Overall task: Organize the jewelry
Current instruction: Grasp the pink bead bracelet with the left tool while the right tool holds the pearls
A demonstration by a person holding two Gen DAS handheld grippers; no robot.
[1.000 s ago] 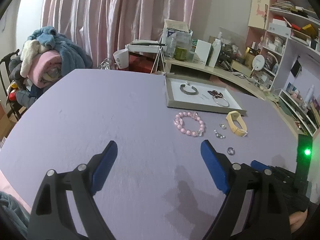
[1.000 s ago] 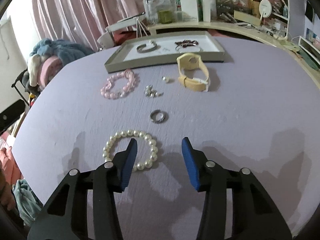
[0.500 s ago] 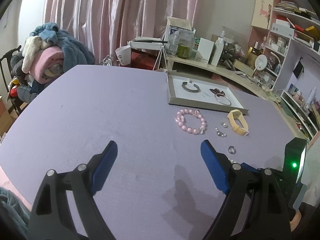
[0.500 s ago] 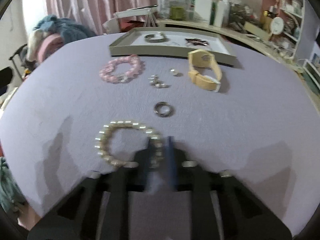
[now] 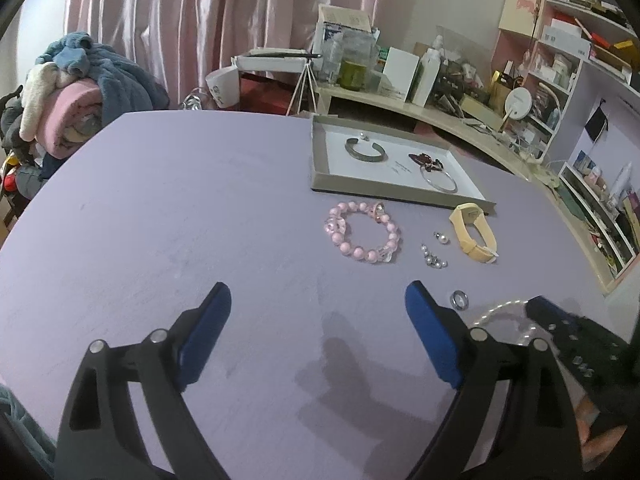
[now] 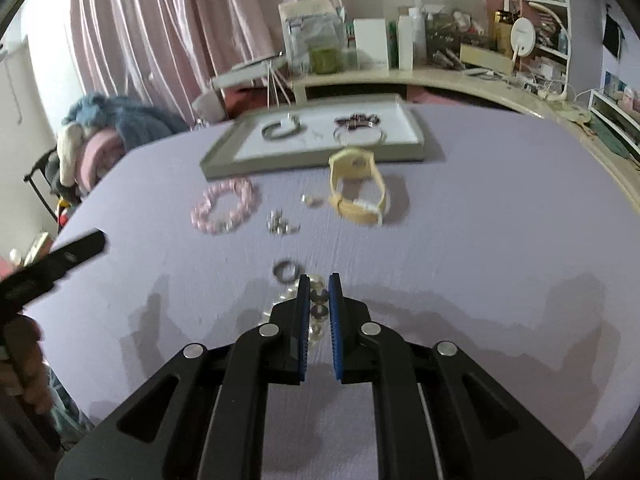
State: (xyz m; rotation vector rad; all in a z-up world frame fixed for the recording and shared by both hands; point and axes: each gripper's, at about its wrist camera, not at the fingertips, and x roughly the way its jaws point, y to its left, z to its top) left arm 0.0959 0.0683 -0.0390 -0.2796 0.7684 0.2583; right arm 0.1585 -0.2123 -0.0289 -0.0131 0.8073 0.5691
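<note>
A lavender table (image 5: 168,208) filled both views, pink curtains behind. At the bottom of the right wrist view, the right gripper (image 6: 319,292) was clamped on a white pearl bracelet (image 6: 318,307). The left gripper (image 5: 318,300) stood wide apart over bare table. A jewelry tray (image 5: 320,184) sat upper right of centre.

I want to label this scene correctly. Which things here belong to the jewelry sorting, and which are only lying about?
Job: tray, pearl bracelet in the right gripper, pink bracelet, yellow watch, ring, earrings.

Lying about: clothes pile, curtain, cluttered desk, shelves.
</note>
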